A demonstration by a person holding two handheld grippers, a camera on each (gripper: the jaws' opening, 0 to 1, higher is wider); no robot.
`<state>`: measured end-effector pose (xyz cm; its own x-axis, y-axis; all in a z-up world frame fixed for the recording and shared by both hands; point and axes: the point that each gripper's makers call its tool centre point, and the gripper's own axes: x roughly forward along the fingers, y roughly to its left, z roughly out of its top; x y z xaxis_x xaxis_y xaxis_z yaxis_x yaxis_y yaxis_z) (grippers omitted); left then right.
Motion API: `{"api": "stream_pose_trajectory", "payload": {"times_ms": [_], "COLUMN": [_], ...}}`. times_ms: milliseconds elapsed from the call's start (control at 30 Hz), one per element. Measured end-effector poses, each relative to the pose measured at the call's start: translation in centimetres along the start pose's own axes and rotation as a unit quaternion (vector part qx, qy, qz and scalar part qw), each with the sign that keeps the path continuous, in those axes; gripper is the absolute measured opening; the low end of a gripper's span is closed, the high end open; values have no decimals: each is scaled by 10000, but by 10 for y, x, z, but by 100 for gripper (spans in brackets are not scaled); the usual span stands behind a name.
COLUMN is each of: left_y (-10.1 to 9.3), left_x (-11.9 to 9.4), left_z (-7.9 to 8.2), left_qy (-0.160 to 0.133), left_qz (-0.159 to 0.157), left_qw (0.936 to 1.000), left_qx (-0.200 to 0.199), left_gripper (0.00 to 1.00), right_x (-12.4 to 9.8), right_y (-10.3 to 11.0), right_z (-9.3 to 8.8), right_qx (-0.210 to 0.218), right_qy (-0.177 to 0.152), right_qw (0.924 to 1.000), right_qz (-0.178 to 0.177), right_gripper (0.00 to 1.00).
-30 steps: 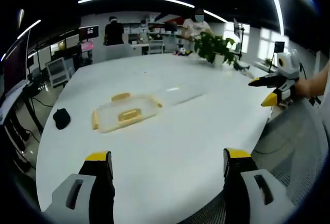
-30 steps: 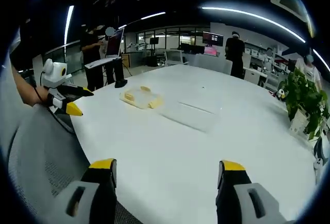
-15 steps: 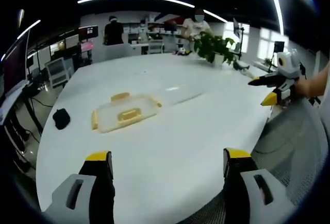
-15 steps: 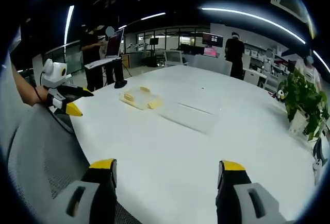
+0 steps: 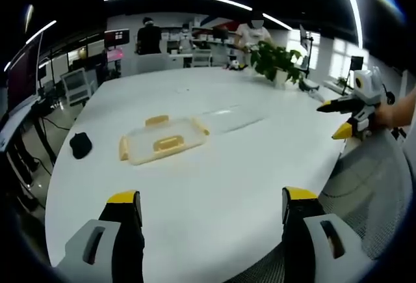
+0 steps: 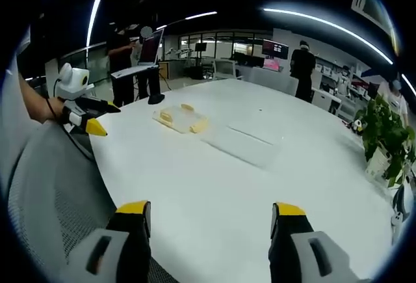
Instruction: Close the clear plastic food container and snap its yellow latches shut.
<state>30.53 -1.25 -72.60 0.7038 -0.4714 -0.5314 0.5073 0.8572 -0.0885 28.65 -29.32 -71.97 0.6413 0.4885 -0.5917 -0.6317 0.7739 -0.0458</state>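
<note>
A clear lid with yellow latches point(image 5: 162, 141) lies flat on the white table point(image 5: 214, 172), left of middle. Just beyond it to the right sits the clear plastic container point(image 5: 231, 117), apart from the lid. The right gripper view shows the lid point(image 6: 182, 119) and the container point(image 6: 244, 143) side by side. My left gripper point(image 5: 211, 198) hovers open over the near table edge, well short of both; it also appears as the left gripper point(image 6: 104, 119) held by a hand. My right gripper point(image 6: 209, 208) is open and holds nothing. It is seen again at the table's right side as the right gripper point(image 5: 333, 119).
A small black object point(image 5: 80, 145) lies near the table's left edge. A potted plant point(image 5: 276, 62) stands at the far side, shown again as the plant point(image 6: 383, 136). A grey mesh chair point(image 6: 52, 192) sits close to the near edge. People stand in the background.
Both views have shifted slightly with the hands. The lid and container have not moved, and both grippers remain open.
</note>
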Motion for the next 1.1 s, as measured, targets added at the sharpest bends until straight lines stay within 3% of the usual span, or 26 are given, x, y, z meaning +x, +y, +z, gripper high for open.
{"api": "stream_pose_trajectory", "payload": {"times_ms": [633,1100], "left_y": [16,39], "left_x": [12,19], "left_z": [11,20], "left_qy": [7,-14], "left_qz": [-193,-91], "left_qw": [9994,9994], "left_qx": [275,345], "left_gripper": [85,84], "right_x": [22,51], "right_y": [-5,1], "right_z": [16,32], "right_qx": [-218,-423], "right_qy": [64,144], "right_qw": [9996,9983], "right_qz": [166,377], "right_gripper": [70,66]}}
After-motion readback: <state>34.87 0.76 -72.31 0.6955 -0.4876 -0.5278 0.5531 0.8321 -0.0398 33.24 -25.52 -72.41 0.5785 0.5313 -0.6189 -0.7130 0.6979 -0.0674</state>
